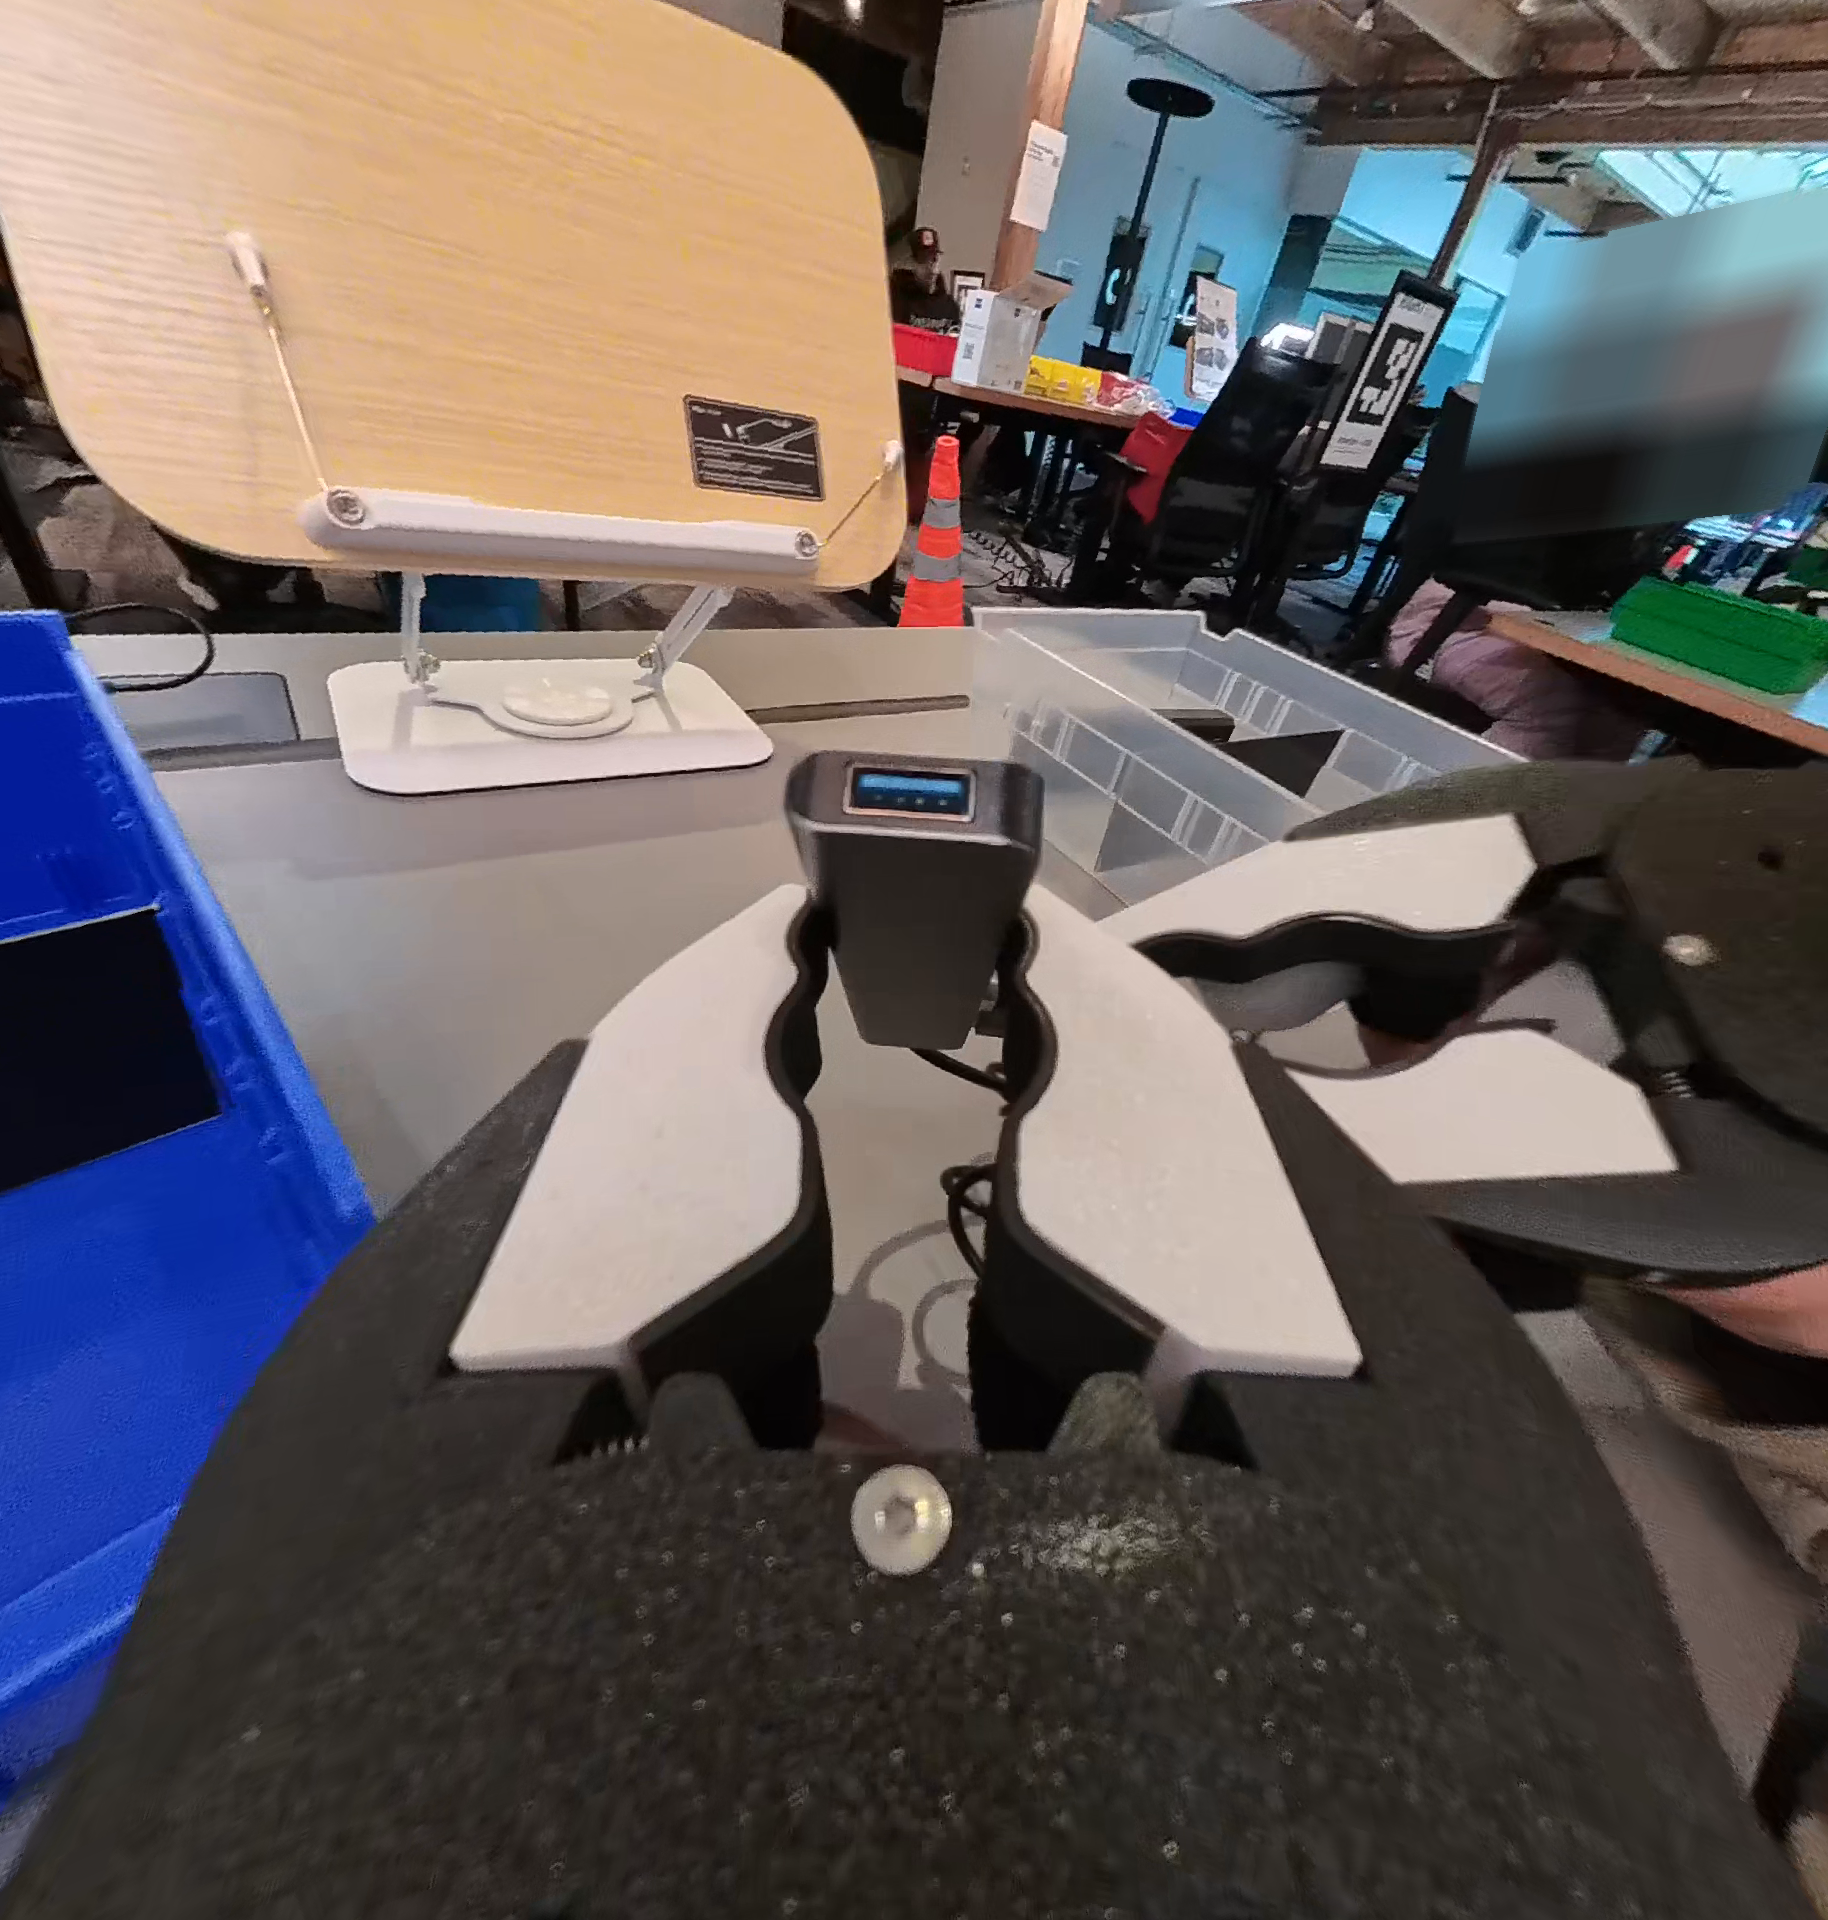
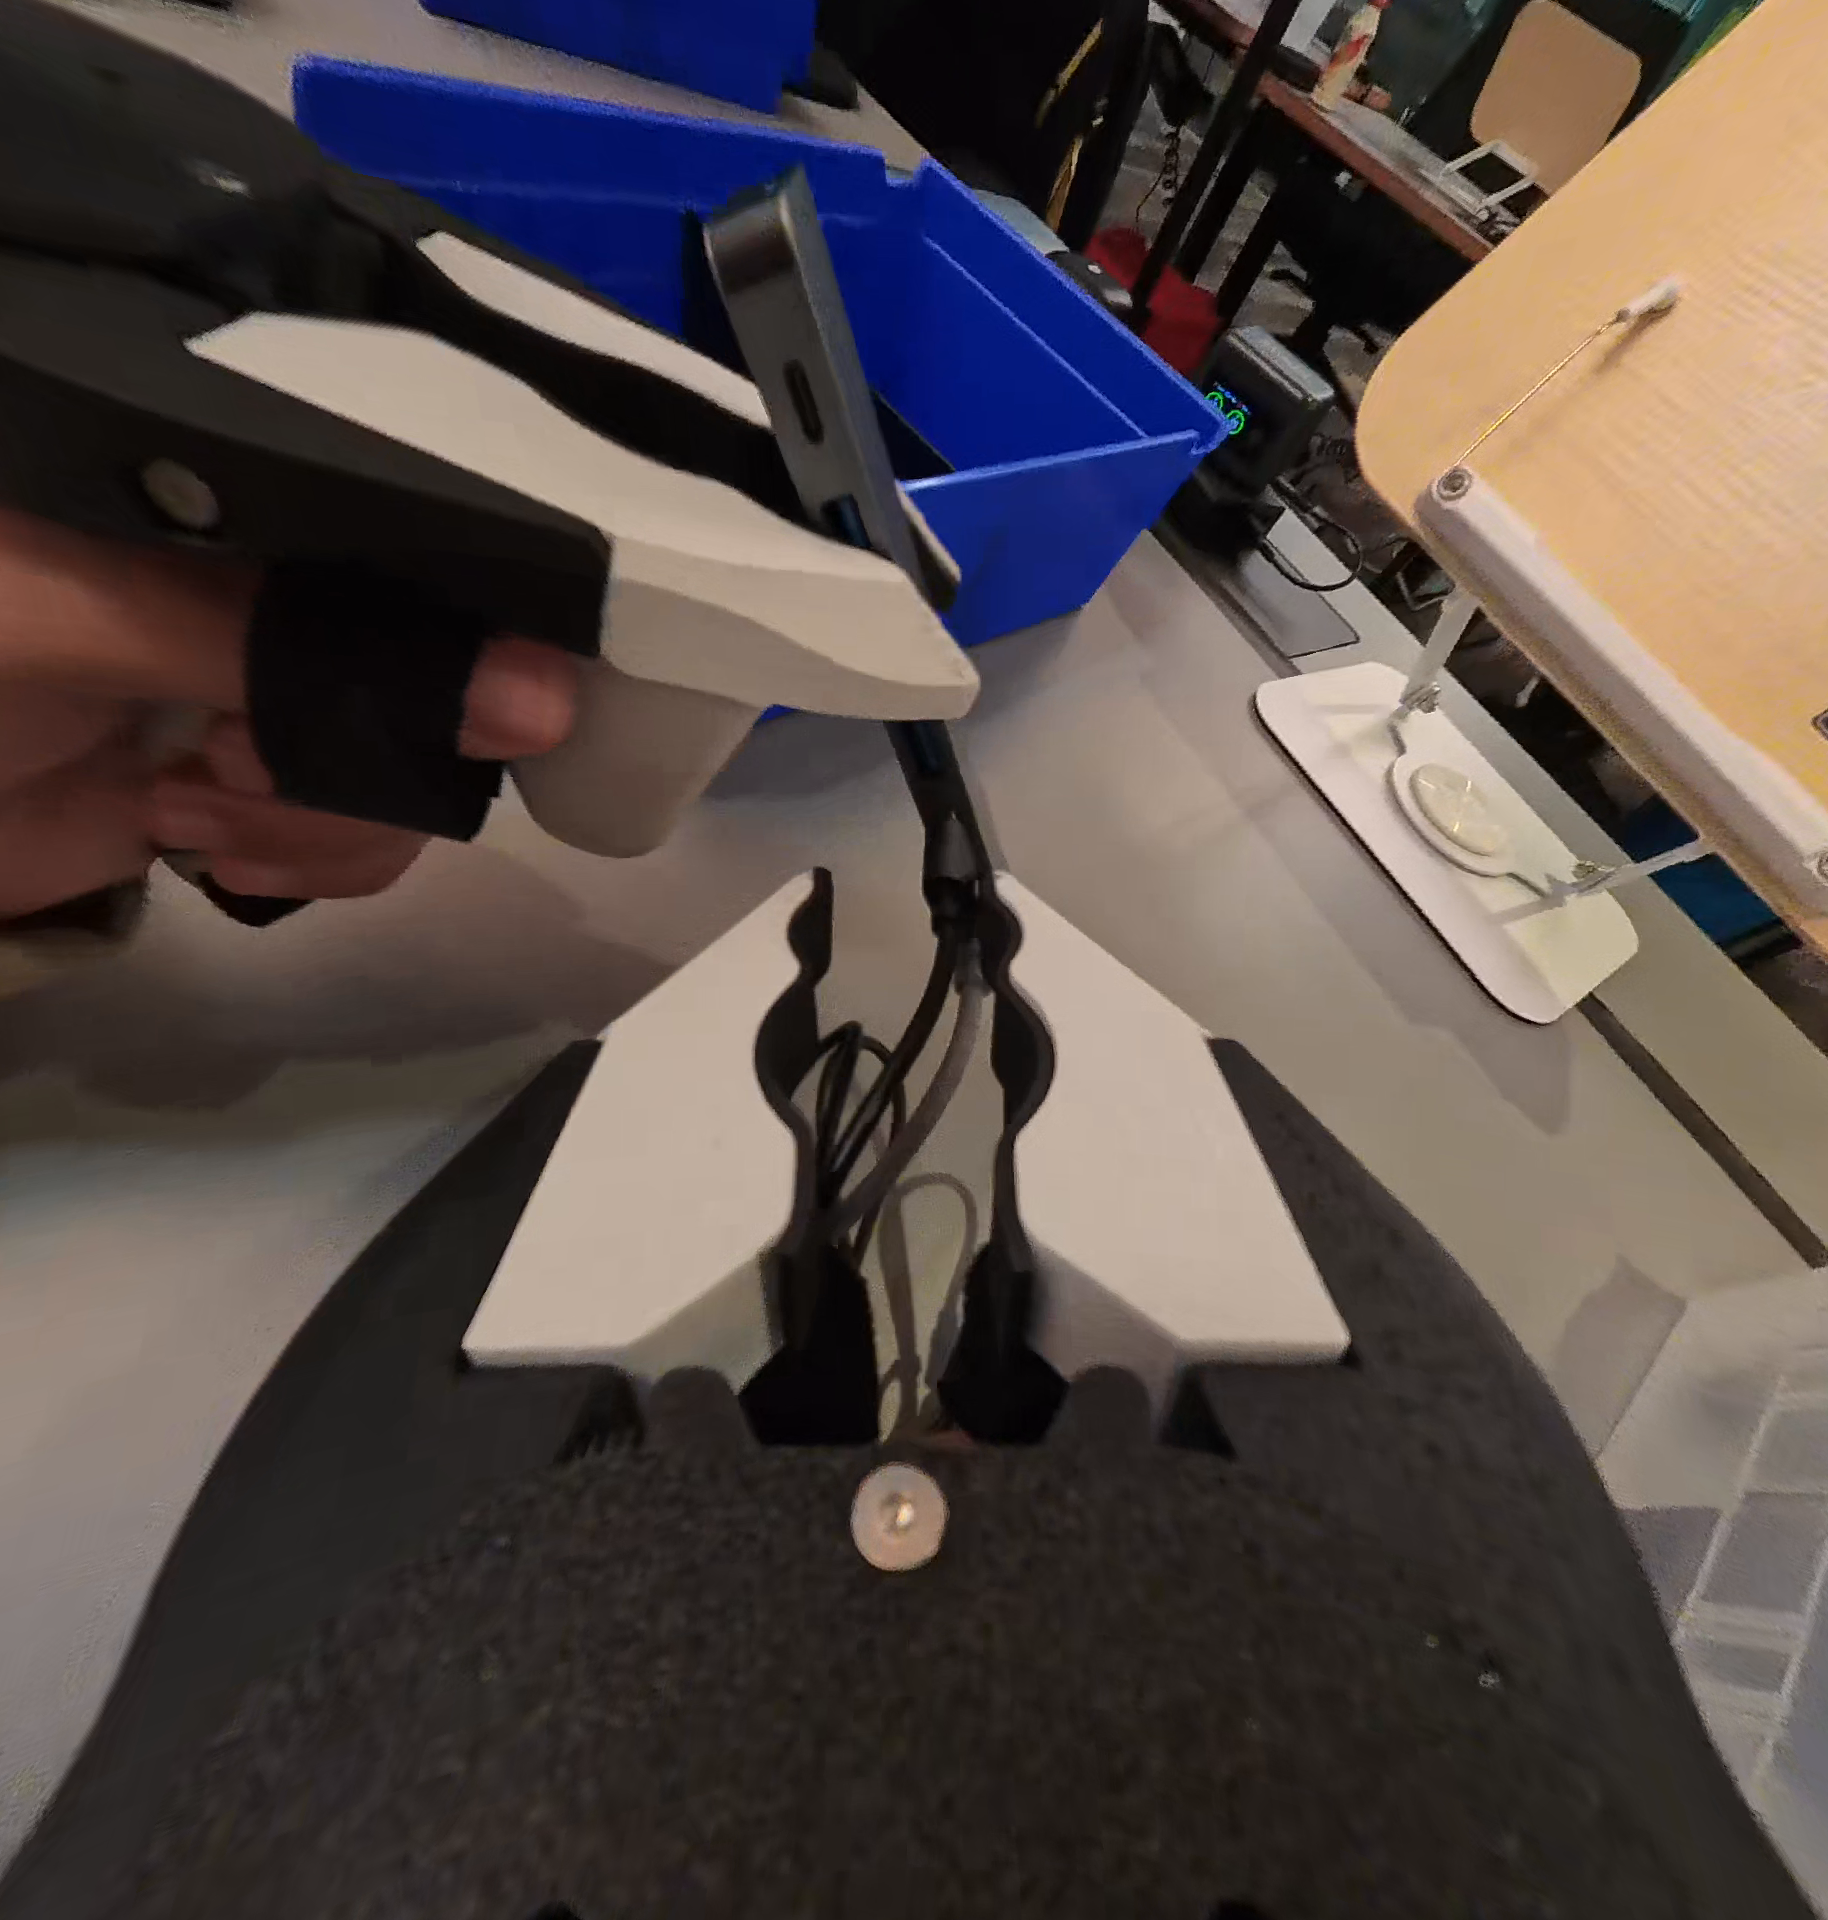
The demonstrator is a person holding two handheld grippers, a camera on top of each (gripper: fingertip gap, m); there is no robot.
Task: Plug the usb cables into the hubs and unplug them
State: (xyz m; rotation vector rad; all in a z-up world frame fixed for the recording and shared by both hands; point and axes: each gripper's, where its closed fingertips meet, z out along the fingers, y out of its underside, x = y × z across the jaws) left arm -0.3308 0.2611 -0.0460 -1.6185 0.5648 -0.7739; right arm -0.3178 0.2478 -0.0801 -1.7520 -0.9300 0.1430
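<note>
Left gripper (image 1: 912, 961) clamping hub (image 1: 915, 883), right gripper (image 2: 910, 935) at cable (image 2: 946, 831)

Blue bin (image 1: 110, 1039), wooden book stand (image 1: 453, 312), clear divided tray (image 1: 1201, 727), orange cone (image 1: 936, 551).

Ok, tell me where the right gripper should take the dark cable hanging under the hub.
Take the dark cable by its thick collar just below the hub, not the slack loops lower down. It hangs nearly straight from the hub, clamped upright in the left gripper, so bring the right gripper up from below, jaws either side.
</note>
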